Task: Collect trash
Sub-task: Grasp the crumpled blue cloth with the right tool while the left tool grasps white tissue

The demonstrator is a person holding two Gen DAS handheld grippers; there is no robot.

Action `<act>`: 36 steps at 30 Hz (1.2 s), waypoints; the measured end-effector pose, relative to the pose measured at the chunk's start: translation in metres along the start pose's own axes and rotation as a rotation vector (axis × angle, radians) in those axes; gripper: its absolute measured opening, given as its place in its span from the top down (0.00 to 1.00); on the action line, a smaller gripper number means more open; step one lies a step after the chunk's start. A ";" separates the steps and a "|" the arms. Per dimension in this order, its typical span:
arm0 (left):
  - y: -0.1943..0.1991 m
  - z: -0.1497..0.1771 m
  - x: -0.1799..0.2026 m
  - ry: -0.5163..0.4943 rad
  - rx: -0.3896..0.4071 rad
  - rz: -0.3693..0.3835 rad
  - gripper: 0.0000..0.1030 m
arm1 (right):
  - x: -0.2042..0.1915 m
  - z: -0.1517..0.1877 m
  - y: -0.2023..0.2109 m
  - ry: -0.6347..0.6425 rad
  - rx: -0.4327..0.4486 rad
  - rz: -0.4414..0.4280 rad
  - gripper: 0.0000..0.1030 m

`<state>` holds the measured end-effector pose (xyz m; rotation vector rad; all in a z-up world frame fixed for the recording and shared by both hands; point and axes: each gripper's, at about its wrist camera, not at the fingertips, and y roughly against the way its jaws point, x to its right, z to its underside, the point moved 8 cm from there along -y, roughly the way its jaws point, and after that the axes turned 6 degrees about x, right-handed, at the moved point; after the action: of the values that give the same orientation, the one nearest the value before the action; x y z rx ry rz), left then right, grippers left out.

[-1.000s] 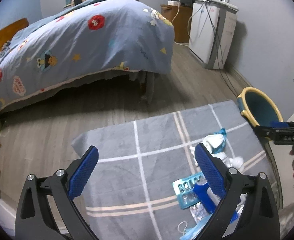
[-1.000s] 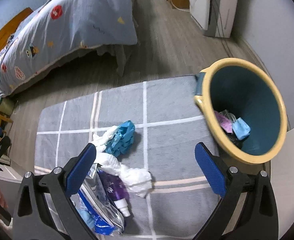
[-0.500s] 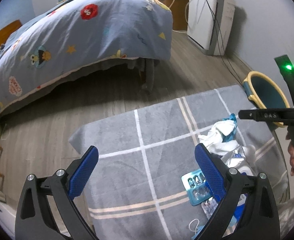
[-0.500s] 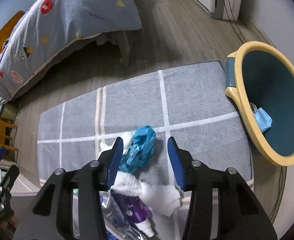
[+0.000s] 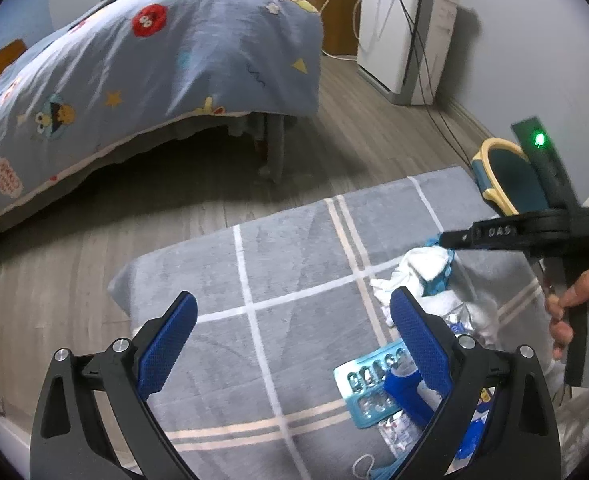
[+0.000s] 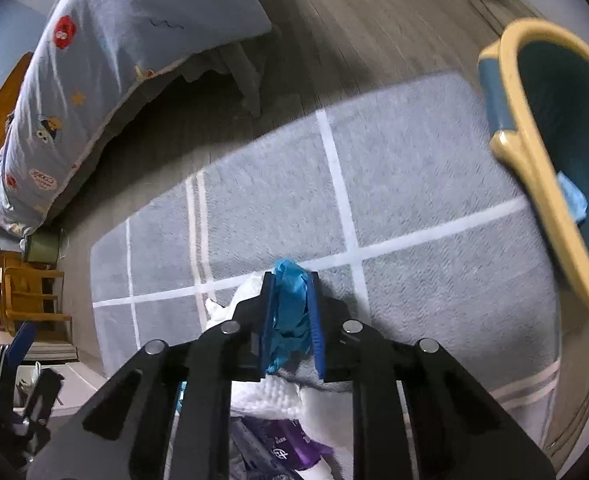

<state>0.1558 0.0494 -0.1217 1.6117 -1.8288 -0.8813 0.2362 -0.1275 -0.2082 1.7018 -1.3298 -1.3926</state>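
Note:
My right gripper is shut on a crumpled blue glove at the edge of a trash pile on the grey rug. White tissue and a purple tube lie under it. The yellow-rimmed teal bin stands to the right with blue trash inside. My left gripper is open and empty above the rug. In its view the right gripper touches the pile of tissue, beside a blue blister pack and the bin.
A bed with a blue cartoon duvet stands beyond the rug on the wood floor. A white appliance with cables stands by the far wall. A wooden chair is at the left.
My right gripper has moved down to the pile and shut on the blue glove. My left gripper has stayed open and shifted slightly.

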 end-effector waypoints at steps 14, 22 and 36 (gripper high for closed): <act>-0.047 -0.005 0.057 -0.062 -0.065 0.055 0.07 | 0.014 -0.029 0.065 0.152 0.150 0.036 0.89; -0.084 0.001 0.080 -0.086 -0.138 0.076 0.08 | 0.045 -0.034 0.077 0.106 0.153 0.012 0.89; -0.123 0.018 0.122 -0.127 -0.249 0.119 0.23 | 0.078 -0.043 0.093 0.086 0.173 0.005 0.89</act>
<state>0.2039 -0.0776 -0.2303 1.3073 -1.7967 -1.1293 0.2423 -0.2390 -0.1439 1.8475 -1.4405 -1.2166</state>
